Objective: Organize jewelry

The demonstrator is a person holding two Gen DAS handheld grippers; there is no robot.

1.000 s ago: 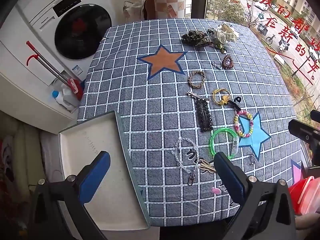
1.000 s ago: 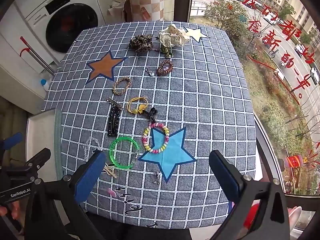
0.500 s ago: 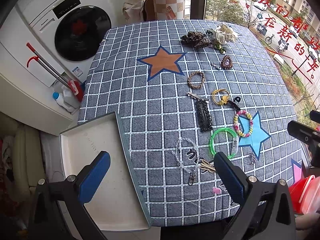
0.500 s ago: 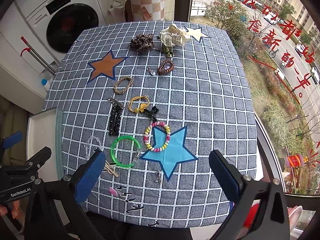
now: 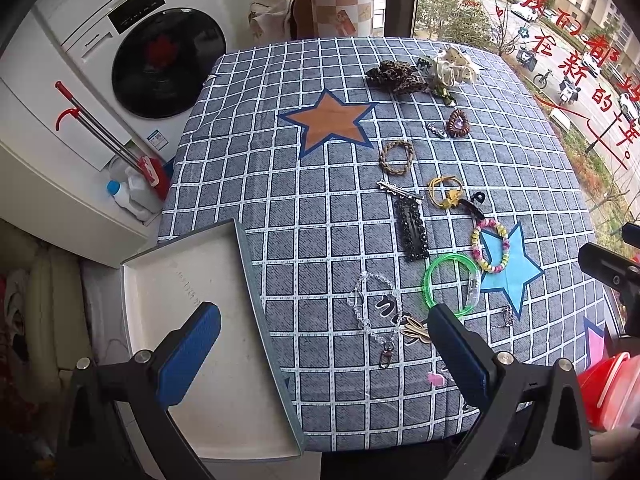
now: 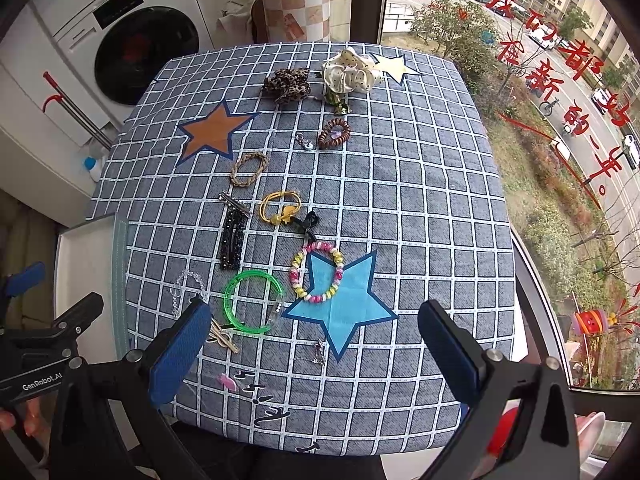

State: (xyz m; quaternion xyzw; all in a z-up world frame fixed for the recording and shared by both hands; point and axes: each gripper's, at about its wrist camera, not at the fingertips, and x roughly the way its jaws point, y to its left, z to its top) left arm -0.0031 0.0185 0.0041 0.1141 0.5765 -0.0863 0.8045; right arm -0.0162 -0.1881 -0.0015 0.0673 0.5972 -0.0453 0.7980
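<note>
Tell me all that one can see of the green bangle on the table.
The green bangle is a bright, translucent ring that looks like plastic, open on one side, with a clear section at one end. It lies flat on the checked tablecloth, just left of the blue star and near the pastel bead bracelet. No gripper touches it.

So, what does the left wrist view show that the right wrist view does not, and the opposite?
Only the left wrist view shows the whole inside of the white tray, with nothing visible in it, and a red container at the right edge.

Only the right wrist view shows the pale yellow star on the cloth and a fingertip under the left gripper's body.

Both show the green bangle, the pastel bead bracelet, the black hair clip and both grippers, left gripper and right gripper, open and holding nothing.
</note>
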